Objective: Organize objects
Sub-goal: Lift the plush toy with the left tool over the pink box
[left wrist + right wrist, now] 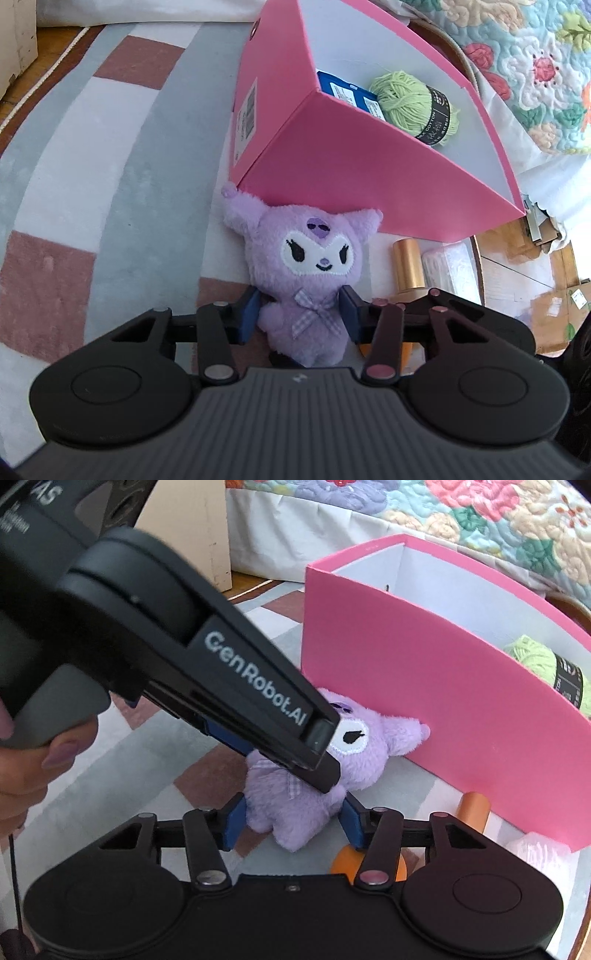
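Observation:
A purple plush toy (314, 251) lies face up on the rug, its ears against the corner of an open pink box (351, 177). My left gripper (298, 317) has its blue pads pressed on either side of the toy's body at the bow. In the right wrist view the plush toy (369, 760) lies beside the pink box (424, 686). There my right gripper (292, 821) squeezes the toy's lower body. The left gripper (328, 771) crosses over the toy from the upper left. The box holds green yarn (413, 103) and a blue packet (343, 88).
A gold cylinder (406, 266), a white wrapped packet (447, 269) and an orange object (351, 864) lie on the rug (110, 184) to the right of the toy. A quilted bed (535, 74) stands behind the box. A person's hand (22, 768) holds the left gripper's handle.

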A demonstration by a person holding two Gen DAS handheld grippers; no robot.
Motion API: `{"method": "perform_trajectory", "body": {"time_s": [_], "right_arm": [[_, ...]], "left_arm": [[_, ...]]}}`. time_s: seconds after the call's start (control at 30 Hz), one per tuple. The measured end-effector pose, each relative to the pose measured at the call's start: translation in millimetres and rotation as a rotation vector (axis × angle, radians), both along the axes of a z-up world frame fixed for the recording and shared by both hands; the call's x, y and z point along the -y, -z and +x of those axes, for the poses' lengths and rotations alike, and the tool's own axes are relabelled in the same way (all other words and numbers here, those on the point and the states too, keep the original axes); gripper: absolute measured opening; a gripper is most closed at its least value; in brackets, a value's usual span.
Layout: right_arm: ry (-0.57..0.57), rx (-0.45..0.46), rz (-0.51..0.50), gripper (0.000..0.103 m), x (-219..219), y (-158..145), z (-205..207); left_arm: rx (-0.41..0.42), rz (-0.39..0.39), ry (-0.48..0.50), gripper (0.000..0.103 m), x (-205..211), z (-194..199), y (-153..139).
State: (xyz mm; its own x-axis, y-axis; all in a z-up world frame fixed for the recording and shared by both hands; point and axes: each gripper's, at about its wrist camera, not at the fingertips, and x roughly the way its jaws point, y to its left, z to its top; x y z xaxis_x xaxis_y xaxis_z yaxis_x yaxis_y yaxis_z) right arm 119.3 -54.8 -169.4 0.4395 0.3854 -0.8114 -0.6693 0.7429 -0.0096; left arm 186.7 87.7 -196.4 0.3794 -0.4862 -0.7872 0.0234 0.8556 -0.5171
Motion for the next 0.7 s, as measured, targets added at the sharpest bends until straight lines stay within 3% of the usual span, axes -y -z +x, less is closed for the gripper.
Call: {"method": "perform_trajectory", "body": {"time_s": [0.23, 0.7], "right_arm": [[-0.001, 0.022, 0.021, 0.055, 7, -7, -10], [-0.014, 0.085, 0.064, 0.055, 16, -51, -74]], "left_arm": [[-0.012, -0.063, -0.052, 0.045, -6, -3, 4], [0.066, -0.012, -0.104, 0.039, -1, -66, -38]]}}
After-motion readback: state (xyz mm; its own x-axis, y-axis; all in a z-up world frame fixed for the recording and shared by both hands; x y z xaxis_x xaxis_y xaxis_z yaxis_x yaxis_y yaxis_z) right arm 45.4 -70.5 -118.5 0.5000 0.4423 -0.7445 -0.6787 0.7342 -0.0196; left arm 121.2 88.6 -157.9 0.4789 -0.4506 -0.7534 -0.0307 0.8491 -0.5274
